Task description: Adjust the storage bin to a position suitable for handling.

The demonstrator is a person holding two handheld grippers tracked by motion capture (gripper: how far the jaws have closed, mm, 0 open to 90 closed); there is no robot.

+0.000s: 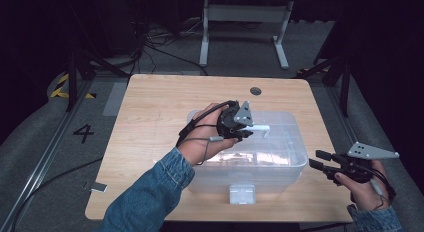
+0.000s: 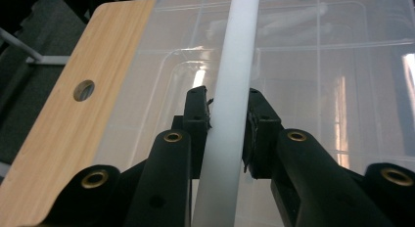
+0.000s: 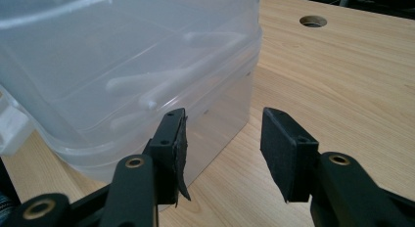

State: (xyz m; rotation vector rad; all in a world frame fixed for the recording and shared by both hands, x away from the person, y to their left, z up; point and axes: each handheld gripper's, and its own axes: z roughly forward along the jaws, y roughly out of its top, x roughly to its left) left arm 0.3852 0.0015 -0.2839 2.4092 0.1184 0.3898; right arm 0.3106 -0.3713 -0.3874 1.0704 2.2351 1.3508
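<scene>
Table and floor

A wooden table (image 1: 150, 107) has a round hole (image 1: 255, 91) near its far edge. On the grey floor (image 1: 45, 142), a white desk frame (image 1: 244, 27) stands beyond it, with black cables (image 1: 160, 42), a painted "4" (image 1: 83, 133) and yellow-black tape (image 1: 62, 87) at left.

Glossy clear plastic box (image 1: 295, 157) on matt pale wood-grain table (image 1: 150, 107); smooth white plastic rod (image 2: 230, 104) between matt black pads (image 2: 198, 114)

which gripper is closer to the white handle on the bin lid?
Left. The left gripper is shut on the white handle above the clear bin. The right gripper hangs open off the bin's right end, apart from the handle.
</scene>
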